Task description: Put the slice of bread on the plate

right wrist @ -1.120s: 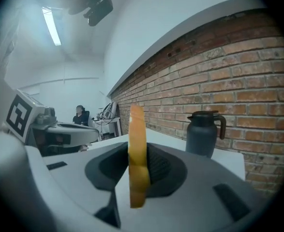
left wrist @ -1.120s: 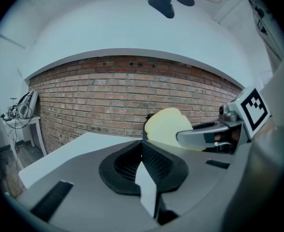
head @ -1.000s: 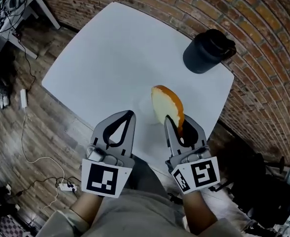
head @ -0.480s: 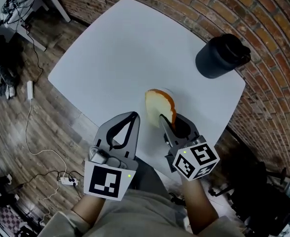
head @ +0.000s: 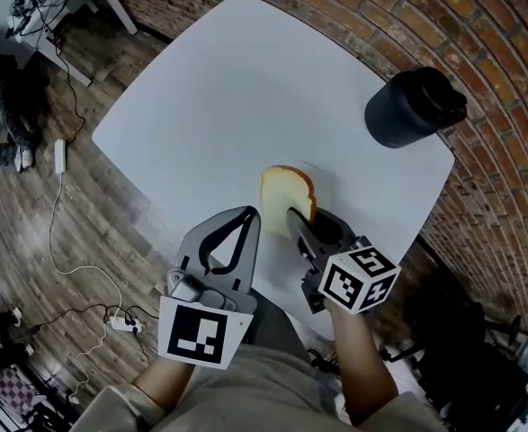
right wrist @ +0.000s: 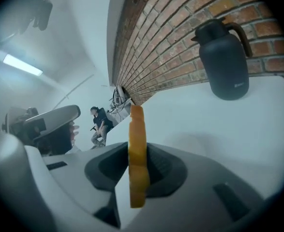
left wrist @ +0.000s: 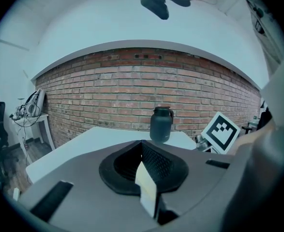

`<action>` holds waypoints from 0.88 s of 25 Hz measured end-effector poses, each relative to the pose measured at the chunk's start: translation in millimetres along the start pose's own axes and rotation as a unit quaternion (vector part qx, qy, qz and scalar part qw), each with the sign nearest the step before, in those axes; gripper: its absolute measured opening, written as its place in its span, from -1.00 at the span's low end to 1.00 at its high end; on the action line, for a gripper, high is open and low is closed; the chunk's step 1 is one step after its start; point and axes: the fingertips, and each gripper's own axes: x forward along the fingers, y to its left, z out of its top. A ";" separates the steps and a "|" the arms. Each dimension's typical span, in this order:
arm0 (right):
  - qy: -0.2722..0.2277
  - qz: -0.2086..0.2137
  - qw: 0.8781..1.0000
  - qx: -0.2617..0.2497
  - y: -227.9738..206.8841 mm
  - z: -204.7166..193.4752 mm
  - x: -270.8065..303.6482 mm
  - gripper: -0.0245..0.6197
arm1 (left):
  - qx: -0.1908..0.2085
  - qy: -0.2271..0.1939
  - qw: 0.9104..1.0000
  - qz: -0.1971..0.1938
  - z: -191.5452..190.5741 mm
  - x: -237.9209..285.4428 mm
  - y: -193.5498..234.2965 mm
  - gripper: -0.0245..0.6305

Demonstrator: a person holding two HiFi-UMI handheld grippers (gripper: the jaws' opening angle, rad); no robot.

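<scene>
Bread slice point(head: 286, 193) hangs on edge just over the plate point(head: 316, 169), so the placing step looks to be in hand; next it likely needs tipping flat, then letting go. Left of the plate, the left gripper point(head: 246, 214) is pinched together on nothing. The right gripper point(head: 292, 216) clamps the slice's lower edge: pale soft crumb, golden crust, rounded top. Right of the plate, a matte dark jug point(head: 412, 106) stands on the smooth white table point(head: 228, 88).

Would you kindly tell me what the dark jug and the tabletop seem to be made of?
Jug: probably metal or plastic, matte dark finish, with only dull highlights. Tabletop: smooth white laminate or painted board, perhaps; its surface is even and seamless.
</scene>
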 end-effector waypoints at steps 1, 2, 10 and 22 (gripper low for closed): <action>0.003 0.003 1.000 0.010 -1.9 -0.8 1.8 -0.63 | 0.001 0.000 1.000 0.001 0.3 0.2 0.0 -0.90; 0.006 0.005 1.000 0.017 -4.0 -1.7 3.3 -0.63 | 0.001 0.000 1.000 0.002 0.6 0.4 0.1 -0.90; 0.023 0.021 0.996 0.082 -21.1 -4.8 14.8 -0.61 | -0.001 0.006 1.000 0.007 -1.0 3.6 5.5 -0.90; 0.073 -0.030 0.995 0.061 -44.8 -20.9 21.9 -0.47 | -0.003 0.011 1.000 0.004 -2.0 13.6 11.0 -0.90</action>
